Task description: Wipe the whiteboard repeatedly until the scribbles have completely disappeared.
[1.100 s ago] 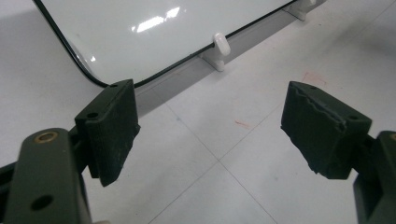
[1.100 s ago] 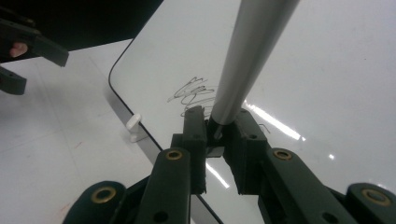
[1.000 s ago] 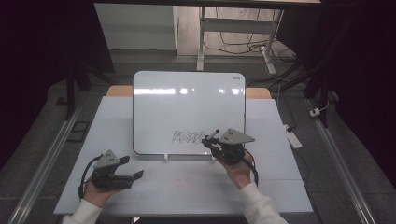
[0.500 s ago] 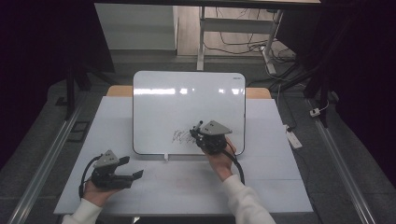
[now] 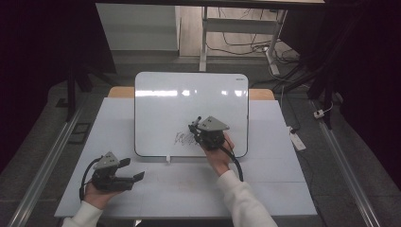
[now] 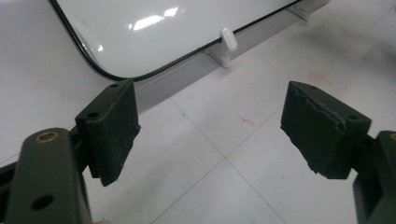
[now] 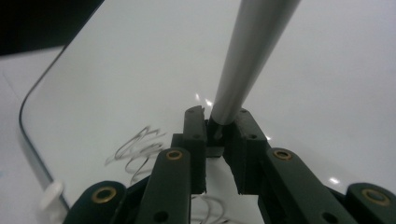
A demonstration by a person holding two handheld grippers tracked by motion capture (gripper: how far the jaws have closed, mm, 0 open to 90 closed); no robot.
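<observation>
White table [image 5: 283,184], whiteboard [image 5: 165,109] at 12 o'clock, right tool [image 5: 195,128] clamping grey marker [image 7: 254,56] over scribble [image 5: 182,138], left tool [image 5: 135,169] wide, idle at 7 o'clock.

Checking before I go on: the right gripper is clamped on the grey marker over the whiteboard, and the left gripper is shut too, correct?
Not quite. The left gripper stands open with nothing between its jaws, as the left gripper view shows. The right gripper is indeed clamped on the grey marker over the whiteboard.

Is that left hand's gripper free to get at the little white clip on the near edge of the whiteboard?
Probably yes. The left gripper rests on the table with its fingers open and nothing between them, and the stretch of table up to the white clip on the whiteboard looks bare.
</observation>
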